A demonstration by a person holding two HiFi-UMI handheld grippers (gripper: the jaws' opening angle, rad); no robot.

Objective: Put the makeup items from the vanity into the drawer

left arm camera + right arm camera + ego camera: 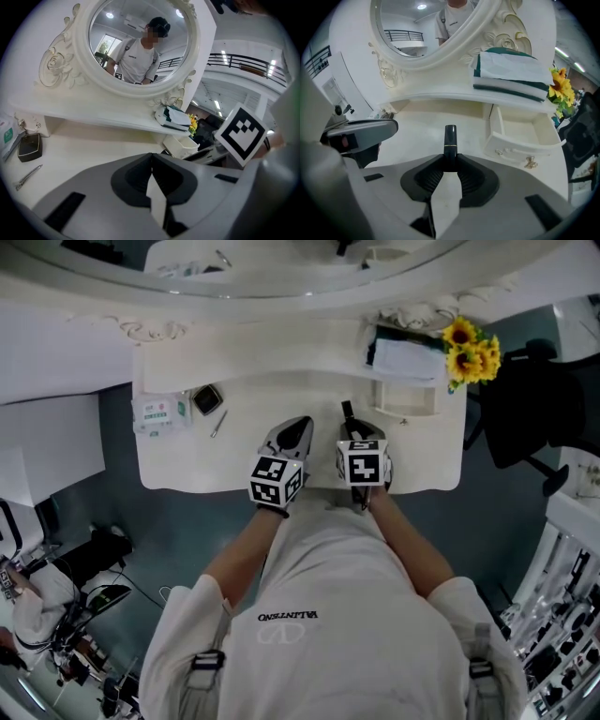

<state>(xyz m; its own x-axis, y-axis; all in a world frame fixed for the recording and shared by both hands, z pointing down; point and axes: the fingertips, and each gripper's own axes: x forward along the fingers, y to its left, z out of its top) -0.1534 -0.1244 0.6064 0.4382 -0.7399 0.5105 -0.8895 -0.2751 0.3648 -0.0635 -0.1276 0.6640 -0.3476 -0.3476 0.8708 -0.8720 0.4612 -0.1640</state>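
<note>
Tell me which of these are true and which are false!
1. The right gripper is holding a black lipstick. True.
2. The little drawer is closed. False: it is pulled open.
3. The flowers are red roses. False: they are yellow sunflowers.
4. The left gripper is shut with nothing in it. True.
5. A dark compact lies on the vanity top. True.

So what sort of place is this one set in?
Likely a showroom or lab mock-up of a dressing area: ornate white vanity table, its oval carved-frame mirror, and a black-railed mezzanine behind.
</note>
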